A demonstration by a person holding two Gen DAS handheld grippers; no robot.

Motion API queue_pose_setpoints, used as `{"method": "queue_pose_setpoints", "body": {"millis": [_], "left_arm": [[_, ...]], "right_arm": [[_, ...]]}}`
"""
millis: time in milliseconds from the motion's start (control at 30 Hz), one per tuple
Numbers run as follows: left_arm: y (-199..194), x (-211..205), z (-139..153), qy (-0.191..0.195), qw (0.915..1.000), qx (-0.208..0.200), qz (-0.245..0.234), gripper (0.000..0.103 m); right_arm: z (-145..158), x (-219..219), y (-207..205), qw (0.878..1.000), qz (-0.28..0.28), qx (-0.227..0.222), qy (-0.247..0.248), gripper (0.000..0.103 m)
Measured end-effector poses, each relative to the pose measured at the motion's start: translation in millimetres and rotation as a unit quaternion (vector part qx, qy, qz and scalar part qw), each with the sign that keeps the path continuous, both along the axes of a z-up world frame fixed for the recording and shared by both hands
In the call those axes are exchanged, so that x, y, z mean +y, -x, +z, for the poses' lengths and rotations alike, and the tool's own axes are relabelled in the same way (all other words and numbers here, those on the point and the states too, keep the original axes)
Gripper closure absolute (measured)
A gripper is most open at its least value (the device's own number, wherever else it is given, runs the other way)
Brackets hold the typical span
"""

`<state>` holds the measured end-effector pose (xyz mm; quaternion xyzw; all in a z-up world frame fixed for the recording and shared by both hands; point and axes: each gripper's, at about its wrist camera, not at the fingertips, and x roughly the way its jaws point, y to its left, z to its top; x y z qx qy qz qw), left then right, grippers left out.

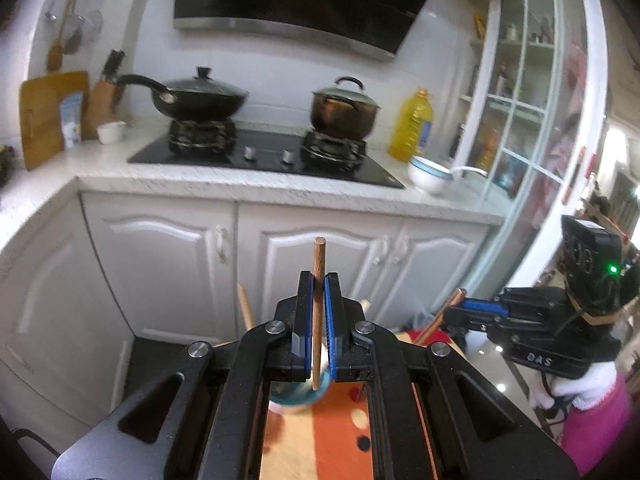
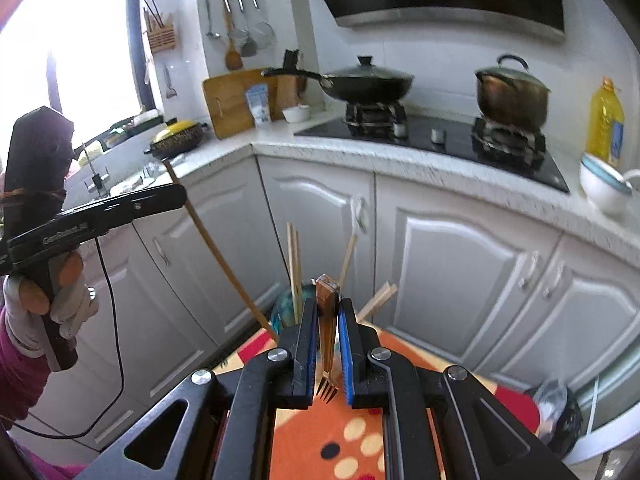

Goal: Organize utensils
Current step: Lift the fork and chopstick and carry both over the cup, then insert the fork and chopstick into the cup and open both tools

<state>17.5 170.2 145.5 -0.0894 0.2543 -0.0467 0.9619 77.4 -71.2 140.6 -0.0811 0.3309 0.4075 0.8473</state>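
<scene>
Chopstick point(image 1: 318, 312), round brown wood, upright, clenched by left gripper point(image 1: 319, 300). Fork point(image 2: 327, 340), wood-handled, metal tines down, pinched by right gripper point(image 2: 328, 320) over blue cup point(image 2: 286, 312).

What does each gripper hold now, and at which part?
The left gripper holds a wooden chopstick near its upper end. The right gripper holds a fork by its handle, tines downward.

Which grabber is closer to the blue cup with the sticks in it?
Hard to tell. The left gripper holds a chopstick right above the blue cup. The right gripper, holding a fork, is also just beside it.
</scene>
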Motion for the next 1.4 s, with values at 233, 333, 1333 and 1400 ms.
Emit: {"method": "queue_pose_setpoints", "body": {"millis": [233,333,1333,1400], "left_arm": [[-28.9,16.8,-18.6,-0.026,0.9990,0.011,0.034,0.099],[-38.2,20.4,-38.1,-0.031,0.9983,0.029,0.041,0.099],[-70.3,3.0,-118.4,-0.005,0.9936,0.106,0.038,0.089],[-67.1,3.1,-115.6,0.004,0.9939,0.105,0.036,0.078]], "right_arm": [[0.0,41.7,-25.5,1.000,0.005,0.002,-0.006,0.094],[-12.0,57.6,-36.9,1.000,0.008,0.015,-0.004,0.094],[-106.0,54.3,-84.4,0.990,-0.030,0.137,-0.019,0.059],[-104.6,52.6,-81.9,0.990,-0.029,0.134,-0.015,0.059]]}}
